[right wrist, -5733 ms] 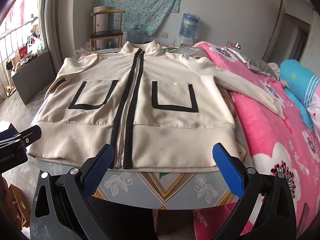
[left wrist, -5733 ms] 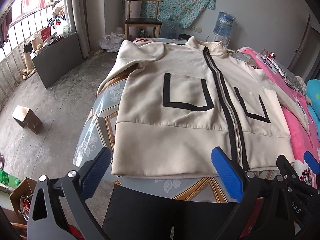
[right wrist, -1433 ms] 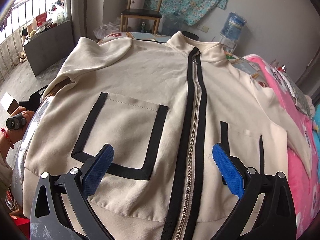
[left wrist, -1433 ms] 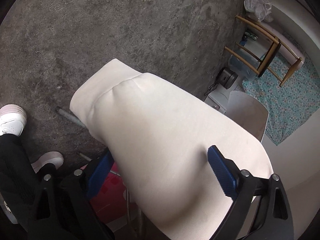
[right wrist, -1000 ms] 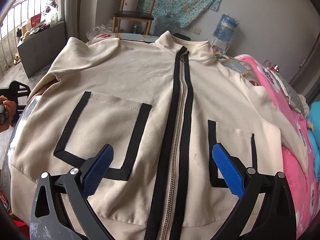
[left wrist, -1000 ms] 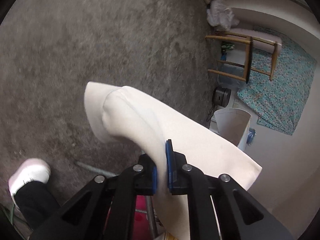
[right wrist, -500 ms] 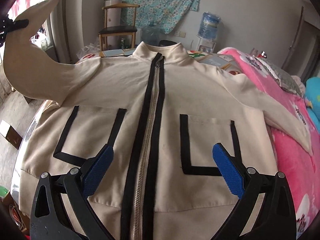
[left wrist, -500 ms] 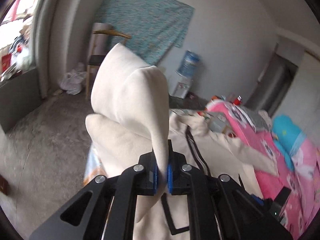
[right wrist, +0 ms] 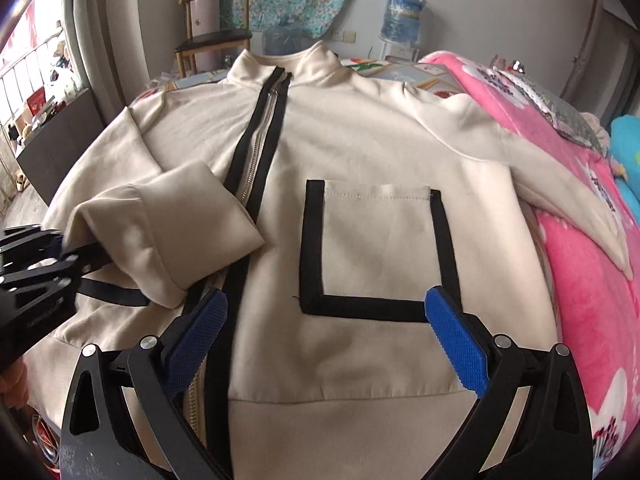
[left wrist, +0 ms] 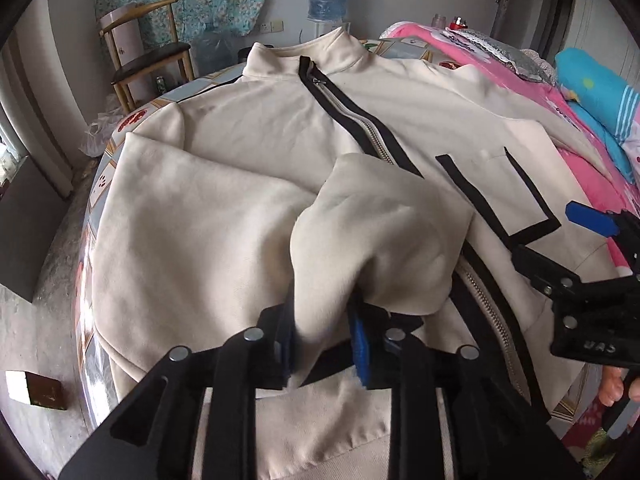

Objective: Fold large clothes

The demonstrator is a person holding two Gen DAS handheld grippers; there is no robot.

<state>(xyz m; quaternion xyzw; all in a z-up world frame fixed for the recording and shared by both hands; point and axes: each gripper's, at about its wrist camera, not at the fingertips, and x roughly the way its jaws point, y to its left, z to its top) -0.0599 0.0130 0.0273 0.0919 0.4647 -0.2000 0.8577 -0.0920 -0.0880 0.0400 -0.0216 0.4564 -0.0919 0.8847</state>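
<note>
The cream zip jacket (right wrist: 360, 152) lay face up across the bench (left wrist: 90, 344), collar to the far end, black-edged zipper (right wrist: 256, 152) down its middle. Its left sleeve (left wrist: 372, 240) was already over the chest, cuff bunched just beside the zipper. That sleeve sat between the pads of the left tool (left wrist: 322, 344), and the jaws were opening: by the look of it the cloth was slipping free, not pinched hard. So the step in hand, as I read it, was the first sleeve fold, right at the let-go.

The right tool (right wrist: 326, 344) hovered low over the hem, jaws spread wide, nothing in them, framing the black-trimmed pocket (right wrist: 376, 248). The other sleeve (right wrist: 568, 200) trailed off the bench onto the pink floral blanket (right wrist: 580, 288).

Next, I'd judge, the left tool had to back off clean without dragging the cuff, since that soft fleece bunches and would want flattening. Then the right tool needed to reach the far cuff and bring it across to match.

Writing? Pale lettering showed on the right tool's black body in the left view, too small and distorted to read.
</note>
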